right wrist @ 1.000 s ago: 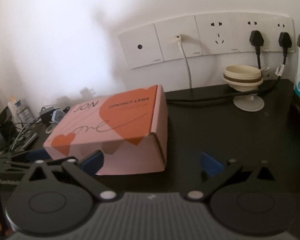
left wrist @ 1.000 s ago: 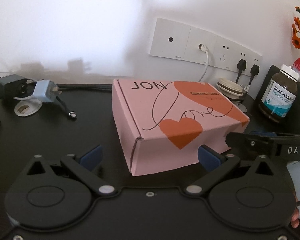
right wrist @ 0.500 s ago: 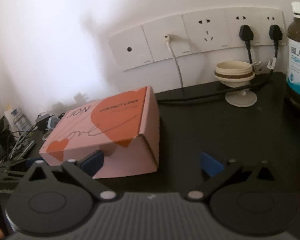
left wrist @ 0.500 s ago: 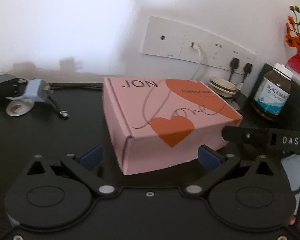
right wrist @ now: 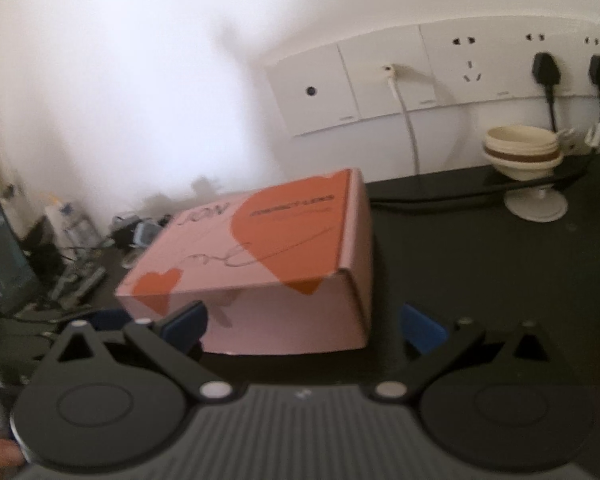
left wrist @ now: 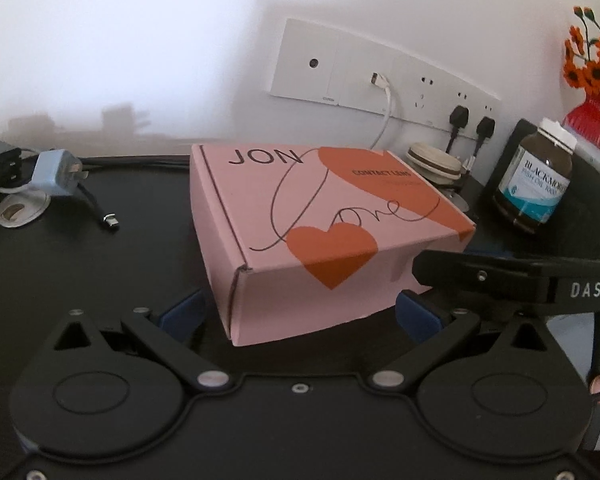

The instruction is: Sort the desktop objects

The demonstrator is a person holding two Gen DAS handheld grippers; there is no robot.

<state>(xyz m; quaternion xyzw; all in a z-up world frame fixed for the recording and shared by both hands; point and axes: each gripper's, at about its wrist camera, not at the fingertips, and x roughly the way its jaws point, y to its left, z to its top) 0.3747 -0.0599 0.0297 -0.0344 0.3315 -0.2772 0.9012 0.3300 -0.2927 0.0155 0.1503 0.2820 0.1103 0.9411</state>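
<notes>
I bring both grippers – left gripper (left wrist: 298, 316), right gripper (right wrist: 302, 326), jaws wide open – to the pink cardboard box with orange hearts (left wrist: 320, 232), because it is too wide for one.

White wall (left wrist: 140, 40), socket panel row (left wrist: 380, 84), black desk (left wrist: 80, 248), soft shadows

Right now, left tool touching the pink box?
Cannot tell. In the left wrist view the open left tool straddles the pink box, but the box hides any gap at the pads.
</notes>
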